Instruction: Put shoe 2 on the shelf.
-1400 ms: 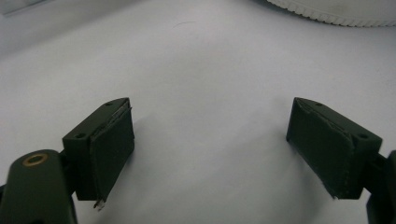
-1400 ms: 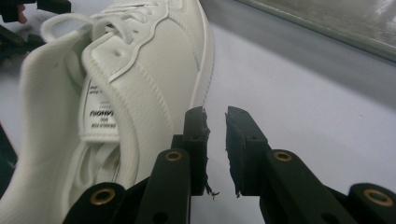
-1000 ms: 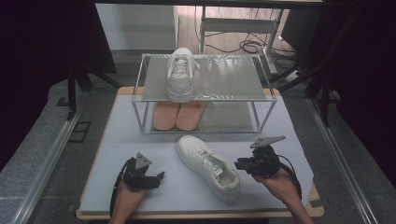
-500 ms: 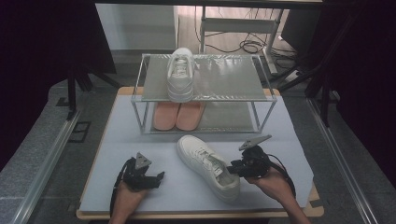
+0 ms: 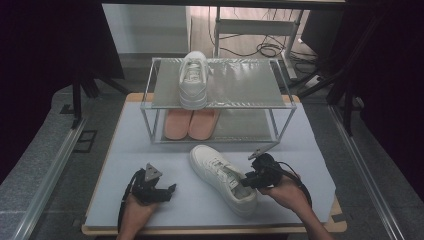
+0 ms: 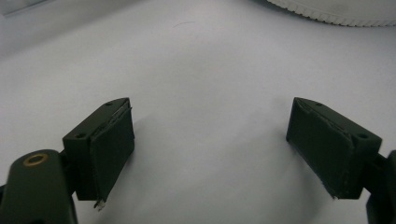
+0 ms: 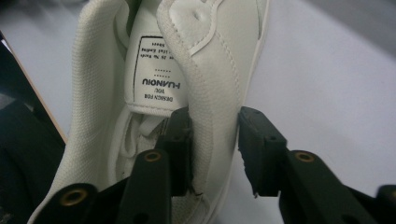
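A white leather sneaker (image 5: 223, 178) lies on the pale grey table mat (image 5: 150, 150), toe toward the far left and heel toward the near right, in front of a metal-framed rack (image 5: 217, 100). The right gripper (image 5: 248, 179) straddles the shoe's padded collar wall. In the right gripper view (image 7: 214, 154) one black jaw sits inside the opening against the mesh lining, while the other stands outside the smooth stitched leather with a slim gap visible beside it. The jaws have just been closing around that wall, and the outer pad does not yet press on it. A tongue label with printed lettering shows above the inner jaw.

The left gripper (image 5: 167, 192) rests low over the mat at the near left, well apart from the shoe. Its blocky jaws gape wide in the left gripper view (image 6: 212, 154), with bare mat between them (the sneaker's ribbed sole edge shows at the far right of that view).

On the rack's shiny top shelf a second white sneaker (image 5: 192, 80) stands, toe toward the near side. A pair of salmon-pink insoles (image 5: 191, 123) lies beneath it.
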A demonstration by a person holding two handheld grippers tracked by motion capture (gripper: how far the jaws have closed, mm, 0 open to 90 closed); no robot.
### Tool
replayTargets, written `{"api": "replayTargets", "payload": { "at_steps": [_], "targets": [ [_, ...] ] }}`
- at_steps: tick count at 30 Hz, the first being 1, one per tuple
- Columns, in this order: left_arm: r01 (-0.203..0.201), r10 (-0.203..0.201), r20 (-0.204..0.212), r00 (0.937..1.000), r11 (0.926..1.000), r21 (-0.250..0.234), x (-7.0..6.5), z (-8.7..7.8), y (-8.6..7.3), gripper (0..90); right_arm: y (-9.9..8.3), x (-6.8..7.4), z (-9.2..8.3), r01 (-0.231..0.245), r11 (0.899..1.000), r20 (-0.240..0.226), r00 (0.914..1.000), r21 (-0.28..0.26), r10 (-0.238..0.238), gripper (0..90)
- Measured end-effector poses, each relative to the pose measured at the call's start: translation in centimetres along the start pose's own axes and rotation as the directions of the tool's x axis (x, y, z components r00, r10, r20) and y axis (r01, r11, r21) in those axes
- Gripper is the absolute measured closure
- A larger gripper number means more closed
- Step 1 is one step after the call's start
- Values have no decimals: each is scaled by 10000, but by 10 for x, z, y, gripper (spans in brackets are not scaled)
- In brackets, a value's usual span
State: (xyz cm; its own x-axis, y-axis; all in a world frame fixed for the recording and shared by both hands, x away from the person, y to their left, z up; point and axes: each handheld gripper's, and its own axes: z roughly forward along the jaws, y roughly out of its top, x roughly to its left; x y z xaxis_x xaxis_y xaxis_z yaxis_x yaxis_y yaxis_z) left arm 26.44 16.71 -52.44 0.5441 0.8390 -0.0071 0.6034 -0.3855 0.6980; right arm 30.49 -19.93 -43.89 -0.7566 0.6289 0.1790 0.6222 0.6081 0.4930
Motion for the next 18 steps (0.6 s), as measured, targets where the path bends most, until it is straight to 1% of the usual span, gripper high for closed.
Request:
{"api": "replayTargets", "payload": {
  "at_steps": [2,3,6,8,10,12,13,14,16,17,18],
  "targets": [
    [-1,1,2,10000,10000,1,0,0,0,152,2,1,-2,60,9999,147,9999,141,-62,764],
    [-2,2,0,10000,10000,-2,0,0,0,152,2,1,-2,-6,9999,91,10000,162,5,779],
    [9,-9,-6,10000,10000,-4,0,0,0,152,2,-5,-3,-416,9991,-371,9984,75,418,799],
    [33,-33,10,10000,10000,-4,0,0,0,152,0,-11,-3,-923,9957,-845,9922,-75,913,801],
    [33,-33,10,10000,10000,-6,0,0,0,152,-2,-16,-4,-1387,9902,-1200,9835,-182,1356,804],
    [33,-33,9,10000,10000,-3,0,0,0,152,-3,-21,-5,-1811,9831,-1540,9725,-279,1748,807],
    [35,-35,11,10000,10000,-2,0,0,0,152,-4,-24,-7,-2068,9778,-1764,9643,-345,1977,808],
    [35,-35,13,10000,10000,-4,0,0,0,152,-5,-26,-7,-2216,9745,-1901,9589,-366,2109,808],
    [33,-33,5,10000,10000,8,0,0,0,152,-7,-29,-8,-2568,9655,-2215,9448,-426,2415,809],
    [32,-32,12,10000,10000,1,0,0,0,152,-8,-30,-8,-2742,9604,-2398,9366,-486,2553,808],
    [33,-33,6,10000,10000,8,0,0,0,152,-9,-32,-9,-2967,9537,-2612,9255,-495,2744,809]
  ]
}}
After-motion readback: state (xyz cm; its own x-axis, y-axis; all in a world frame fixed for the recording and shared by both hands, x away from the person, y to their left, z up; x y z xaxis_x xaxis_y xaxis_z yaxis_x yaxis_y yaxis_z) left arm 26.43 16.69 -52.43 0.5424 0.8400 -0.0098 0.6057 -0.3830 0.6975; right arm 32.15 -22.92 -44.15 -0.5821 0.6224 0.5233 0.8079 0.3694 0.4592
